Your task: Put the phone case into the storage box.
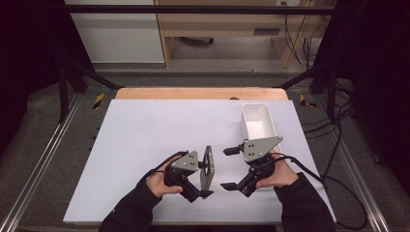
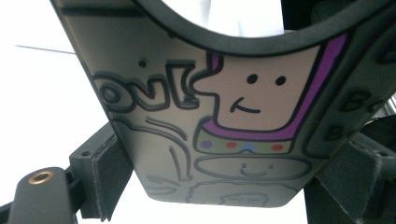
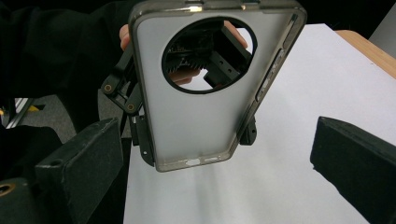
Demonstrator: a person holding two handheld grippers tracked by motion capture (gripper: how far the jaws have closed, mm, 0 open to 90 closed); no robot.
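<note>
Two sleeved forearms enter from the near edge of the white surface (image 1: 145, 125), each hand holding a claw.

Left hand (image 1: 162, 181) grips the left claw (image 1: 205, 176). Its jaws are closed on a phone case (image 1: 207, 166), pinching the case by its two long edges near the lower end. Case stands on edge, roughly upright, lifted off the surface; seen from above it shows as a thin grey slab between the two claws.

Left gripper view: printed side of the phone case (image 2: 210, 121) sits very close to the lens. Cartoon figure with a smiling face, purple outline, row of coloured dots, outlined lettering. Black jaw pads press its edges on both sides. Dark rim of the round camera cutout curves across the top.

Right gripper view: plain frosted inner side of the phone case (image 3: 201, 107), dark translucent rim, large round cutout near its top. Left claw's mechanism is visible through that hole.

Right hand (image 1: 280, 174) holds the right claw (image 1: 231, 168). Jaws wide apart, holding nothing, pointed at the case from just beside it, not touching.

White bin (image 1: 258, 123) stands at the far right of the surface, behind the right claw. Open top, contents not discernible.
</note>
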